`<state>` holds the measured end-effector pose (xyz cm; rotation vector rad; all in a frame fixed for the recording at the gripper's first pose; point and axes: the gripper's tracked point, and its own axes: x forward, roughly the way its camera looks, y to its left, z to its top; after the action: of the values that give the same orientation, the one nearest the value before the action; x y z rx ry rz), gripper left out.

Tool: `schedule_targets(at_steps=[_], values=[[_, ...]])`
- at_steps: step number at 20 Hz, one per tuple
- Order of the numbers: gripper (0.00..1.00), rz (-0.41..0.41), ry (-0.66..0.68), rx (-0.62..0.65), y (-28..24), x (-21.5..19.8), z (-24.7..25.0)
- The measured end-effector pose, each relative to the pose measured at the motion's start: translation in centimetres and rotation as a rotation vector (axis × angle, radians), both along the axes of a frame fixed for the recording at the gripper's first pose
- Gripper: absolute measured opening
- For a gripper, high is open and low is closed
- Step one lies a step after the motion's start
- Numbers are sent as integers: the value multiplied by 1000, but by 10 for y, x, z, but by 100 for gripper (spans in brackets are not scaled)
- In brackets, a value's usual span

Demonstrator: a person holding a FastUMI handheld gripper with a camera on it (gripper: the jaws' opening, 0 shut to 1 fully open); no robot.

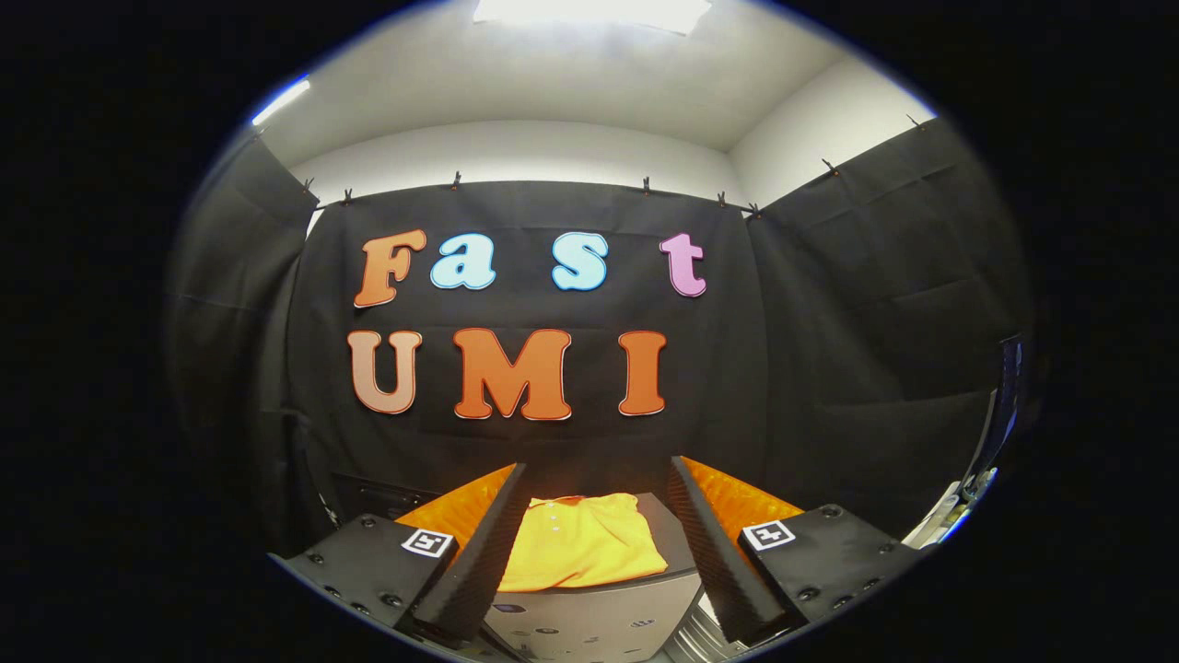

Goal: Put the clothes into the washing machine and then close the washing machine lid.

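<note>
Black cloth [829,368] is hung all around the booth on clips, with a pale ceiling [571,83] and a bright light panel [589,11] up at 12 o'clock. So, the gripper [594,539] is held roughly level and pointed straight at the back wall, fingers [479,562] spread wide apart with nothing clamped between them. A square marker tag [429,542] is stuck on each finger block. Framed in the gap between the fingers, just ahead of them, a folded yellow shirt [585,543] is seen lying flat on a dark grey top [671,539], which looks like the washing machine [589,622]; its lighter front panel is seen below at 6 o'clock. Nothing is touched by either finger. Over at 3 o'clock, some blurry gear [999,414] is caught by the cloth, too unclear to be named.
</note>
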<state>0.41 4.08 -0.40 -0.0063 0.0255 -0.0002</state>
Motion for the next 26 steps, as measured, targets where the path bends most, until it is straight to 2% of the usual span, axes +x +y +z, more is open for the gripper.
schedule_targets(at_steps=[12,17,21,26], values=[[98,17,-1,9,-1,12,2],[98,21,-43,2,3,17,22],[98,57,7,-46,13,45,10],[100,124,102,-87,41,102,-19]])
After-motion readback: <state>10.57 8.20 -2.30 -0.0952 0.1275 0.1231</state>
